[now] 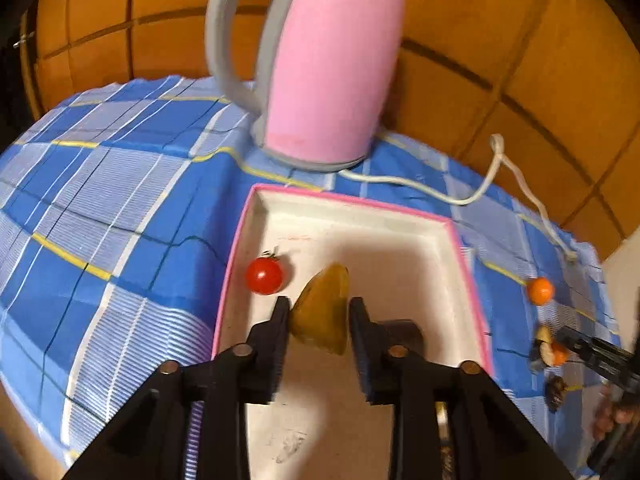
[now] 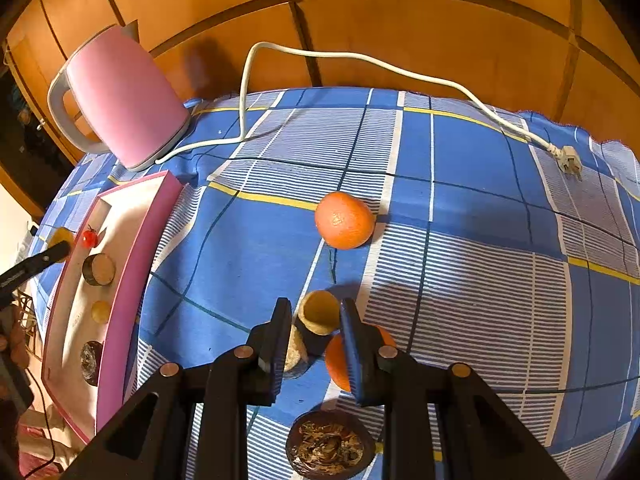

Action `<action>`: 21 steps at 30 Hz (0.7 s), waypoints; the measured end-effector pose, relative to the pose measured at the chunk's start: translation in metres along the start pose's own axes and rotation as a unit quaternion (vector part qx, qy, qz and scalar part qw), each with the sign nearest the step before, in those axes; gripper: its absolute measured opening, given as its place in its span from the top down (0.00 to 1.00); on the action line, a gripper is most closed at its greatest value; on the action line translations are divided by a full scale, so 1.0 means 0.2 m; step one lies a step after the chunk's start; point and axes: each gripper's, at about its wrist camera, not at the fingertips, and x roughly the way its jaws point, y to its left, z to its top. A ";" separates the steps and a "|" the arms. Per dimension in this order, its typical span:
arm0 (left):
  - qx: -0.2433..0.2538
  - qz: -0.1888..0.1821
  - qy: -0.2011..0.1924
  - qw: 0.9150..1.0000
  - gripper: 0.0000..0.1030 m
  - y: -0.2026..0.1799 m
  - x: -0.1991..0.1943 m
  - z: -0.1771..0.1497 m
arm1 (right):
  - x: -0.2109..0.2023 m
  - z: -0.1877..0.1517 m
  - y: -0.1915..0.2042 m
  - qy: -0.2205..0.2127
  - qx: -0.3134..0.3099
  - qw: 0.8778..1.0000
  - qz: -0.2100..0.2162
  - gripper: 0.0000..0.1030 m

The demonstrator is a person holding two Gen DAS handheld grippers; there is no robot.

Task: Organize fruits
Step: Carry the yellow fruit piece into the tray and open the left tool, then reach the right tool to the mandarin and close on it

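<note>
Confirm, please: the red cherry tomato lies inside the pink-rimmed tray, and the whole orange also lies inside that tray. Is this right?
Not quite. The cherry tomato is inside the pink-rimmed tray, but the whole orange is not: it lies outside the tray, on the blue checked cloth. The right wrist view shows this clearly.

2 oranges (image 2: 345, 220), 1 cherry tomato (image 1: 264, 276), 1 pink kettle (image 2: 120, 100), 1 pink tray (image 1: 472, 280), 2 grippers (image 2: 315, 312).
</note>
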 end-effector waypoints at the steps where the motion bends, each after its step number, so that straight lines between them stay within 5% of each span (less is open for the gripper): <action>1: 0.005 0.004 -0.008 1.000 0.60 -0.01 -0.01 -0.01 | 0.00 0.00 0.00 0.001 0.000 1.000 -0.001 0.76; 8: 0.020 -0.001 -0.046 0.999 0.51 -0.06 -0.20 -0.12 | -0.01 0.02 -0.03 0.005 0.011 1.000 0.011 0.76; 21: 0.039 -0.051 -0.029 0.998 0.48 -0.19 -0.37 -0.41 | -0.19 0.01 -0.11 -0.024 0.047 0.999 0.013 0.76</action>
